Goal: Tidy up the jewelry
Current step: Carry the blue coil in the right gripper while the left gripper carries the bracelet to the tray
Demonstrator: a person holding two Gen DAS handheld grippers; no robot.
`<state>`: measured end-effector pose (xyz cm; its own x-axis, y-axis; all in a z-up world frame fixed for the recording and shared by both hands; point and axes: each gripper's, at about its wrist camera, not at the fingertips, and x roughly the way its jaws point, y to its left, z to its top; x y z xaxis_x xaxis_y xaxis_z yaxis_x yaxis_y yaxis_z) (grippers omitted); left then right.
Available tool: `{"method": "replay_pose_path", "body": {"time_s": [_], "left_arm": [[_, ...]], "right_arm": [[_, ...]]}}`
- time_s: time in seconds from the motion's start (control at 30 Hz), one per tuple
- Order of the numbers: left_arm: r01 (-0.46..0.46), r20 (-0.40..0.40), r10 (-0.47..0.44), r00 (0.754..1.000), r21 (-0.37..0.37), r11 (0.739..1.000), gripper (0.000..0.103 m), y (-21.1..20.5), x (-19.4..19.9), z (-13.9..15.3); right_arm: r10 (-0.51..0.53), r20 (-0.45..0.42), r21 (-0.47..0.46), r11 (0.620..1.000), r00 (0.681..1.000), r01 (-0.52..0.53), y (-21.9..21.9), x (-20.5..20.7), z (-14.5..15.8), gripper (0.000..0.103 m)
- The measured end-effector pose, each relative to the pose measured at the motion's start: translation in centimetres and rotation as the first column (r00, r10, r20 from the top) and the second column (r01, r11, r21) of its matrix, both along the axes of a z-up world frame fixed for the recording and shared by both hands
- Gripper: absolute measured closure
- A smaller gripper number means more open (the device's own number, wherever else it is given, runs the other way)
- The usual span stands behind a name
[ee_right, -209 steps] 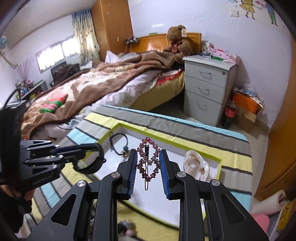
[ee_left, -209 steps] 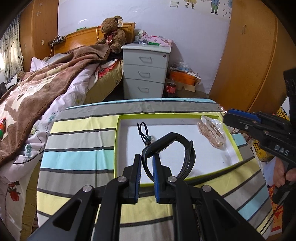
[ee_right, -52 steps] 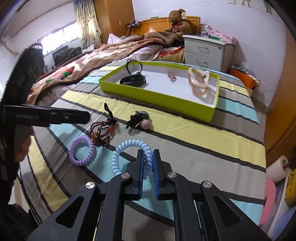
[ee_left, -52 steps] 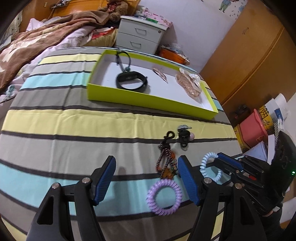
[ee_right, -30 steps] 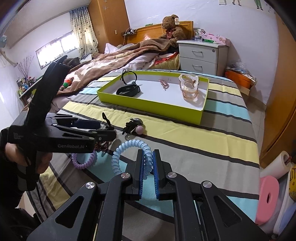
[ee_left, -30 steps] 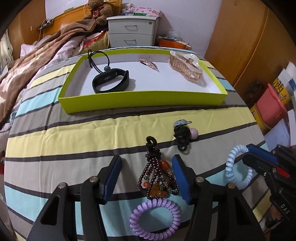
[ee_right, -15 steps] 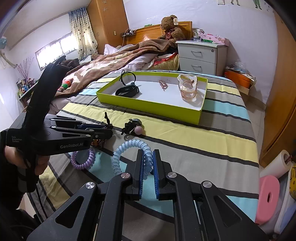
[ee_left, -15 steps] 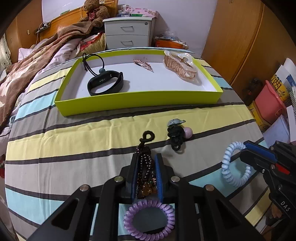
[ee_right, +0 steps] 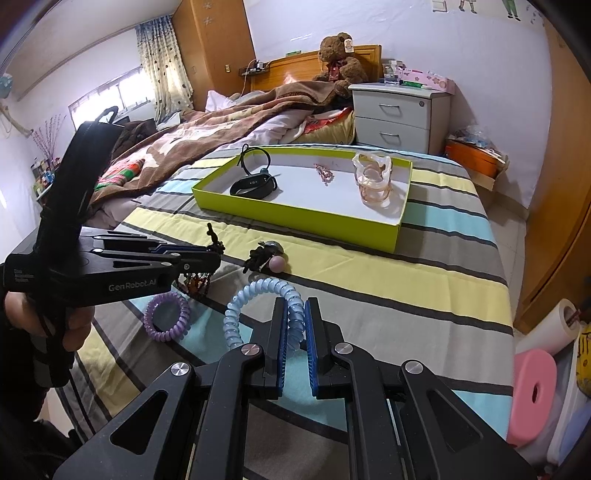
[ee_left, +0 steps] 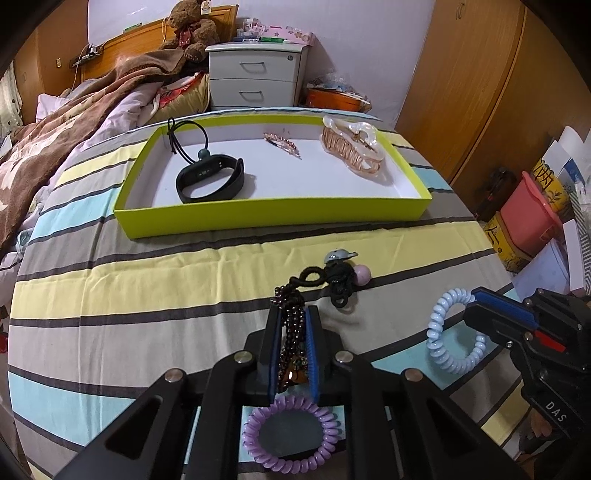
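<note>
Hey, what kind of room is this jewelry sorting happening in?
Most likely a home bedroom: a bed with a rumpled brown blanket, a teddy bear against the headboard, and a nightstand with drawers beside it.

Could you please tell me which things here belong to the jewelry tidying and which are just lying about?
For the job: green tray, beaded bracelet in the left gripper, blue coil tie in the right gripper, purple coil tie, black hair tie.

Just lying about: teddy bear, nightstand, blanket.
</note>
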<state>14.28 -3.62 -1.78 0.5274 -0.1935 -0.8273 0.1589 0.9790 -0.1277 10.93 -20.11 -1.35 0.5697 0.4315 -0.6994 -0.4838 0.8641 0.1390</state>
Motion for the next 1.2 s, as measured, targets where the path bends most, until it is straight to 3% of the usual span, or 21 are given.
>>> {"method": "replay_pose_path", "body": {"time_s": [1.2], "left_arm": [[0.003, 0.141, 0.009, 0.99, -0.083, 0.997, 0.092, 2.5, 1.8, 7.1]], "right_arm": [[-0.064, 0.093, 0.041, 0.997, 0.994, 0.06, 0.2, 2.0, 5.1, 0.094]]}}
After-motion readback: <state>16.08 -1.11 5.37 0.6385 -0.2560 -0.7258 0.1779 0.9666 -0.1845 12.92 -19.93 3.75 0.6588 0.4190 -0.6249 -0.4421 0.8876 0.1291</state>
